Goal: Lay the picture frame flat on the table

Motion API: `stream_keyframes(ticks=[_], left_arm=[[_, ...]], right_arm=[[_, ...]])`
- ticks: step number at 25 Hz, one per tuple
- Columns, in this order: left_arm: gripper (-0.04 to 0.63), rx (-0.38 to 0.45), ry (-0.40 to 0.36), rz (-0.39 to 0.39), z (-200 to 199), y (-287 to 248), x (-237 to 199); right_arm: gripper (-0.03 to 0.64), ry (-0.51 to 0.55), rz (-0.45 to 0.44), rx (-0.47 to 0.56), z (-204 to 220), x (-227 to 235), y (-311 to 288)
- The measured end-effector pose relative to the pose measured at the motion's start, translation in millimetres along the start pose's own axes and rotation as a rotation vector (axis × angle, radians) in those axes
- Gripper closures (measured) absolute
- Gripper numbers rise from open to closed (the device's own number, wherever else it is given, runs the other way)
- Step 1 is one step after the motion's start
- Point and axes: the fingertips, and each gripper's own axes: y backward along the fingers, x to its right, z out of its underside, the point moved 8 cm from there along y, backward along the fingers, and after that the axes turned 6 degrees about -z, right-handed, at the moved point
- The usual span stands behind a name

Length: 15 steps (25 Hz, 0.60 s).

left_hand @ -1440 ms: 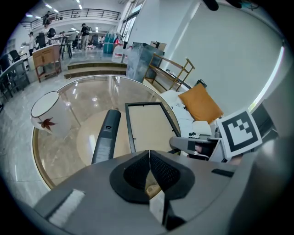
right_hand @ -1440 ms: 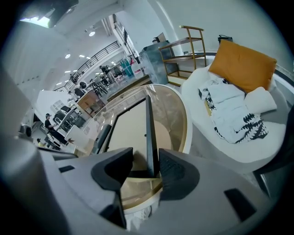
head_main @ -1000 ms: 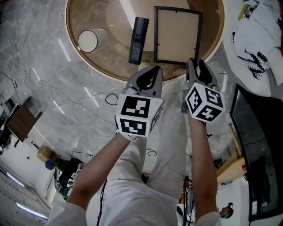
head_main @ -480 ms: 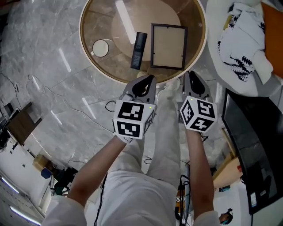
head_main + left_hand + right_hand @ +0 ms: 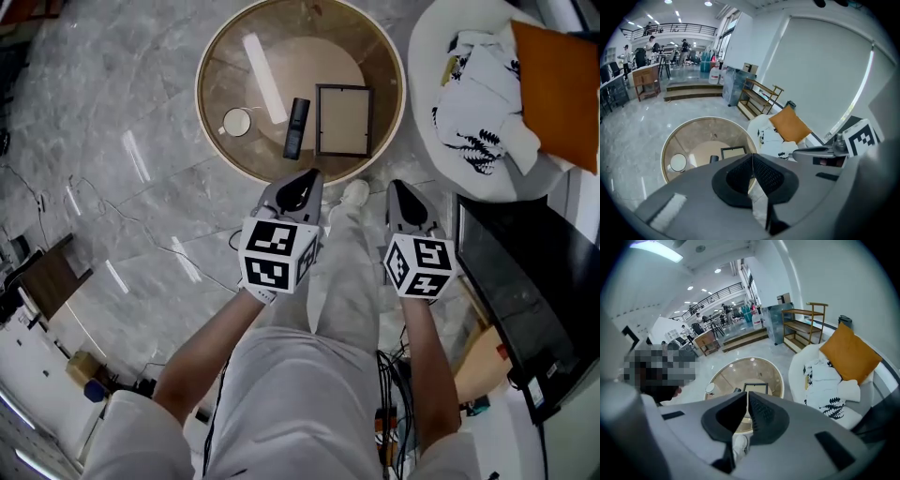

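Left gripper: held close above the person's lap, jaws pressed together, nothing between them.
Right gripper: level with the left one; its jaws had just been closing and met but for a thin slit, with nothing between them.
Shoe: pale, on the grey floor between the two grippers, just short of the table.
Table: round, glass-topped with a pale rim, well below and beyond both grippers.
Picture frame: dark-edged, lying flat on the glass, right of centre, touched by neither gripper.
Remote: dark and slim, just left of the frame and apart from it.
Cup: white and round, further left; possibly a lid, as it was too small to tell.
Chair: beyond on the right, with a patterned cloth and an orange cushion.
Risk: the job looked done; a return reach could knock the frame against the remote or slide it across the smooth glass.
Hidden: which face of the frame was up, its back stand, and the table's legs.
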Motion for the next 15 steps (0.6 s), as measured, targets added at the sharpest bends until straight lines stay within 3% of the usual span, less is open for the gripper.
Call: stream_keyframes(ticks=[15], left_arm=[[0.588,0.113,-0.087,0.065,-64,133,46]], right_arm=[[0.604,0.102,-0.015,0.139,-83,-67,136]])
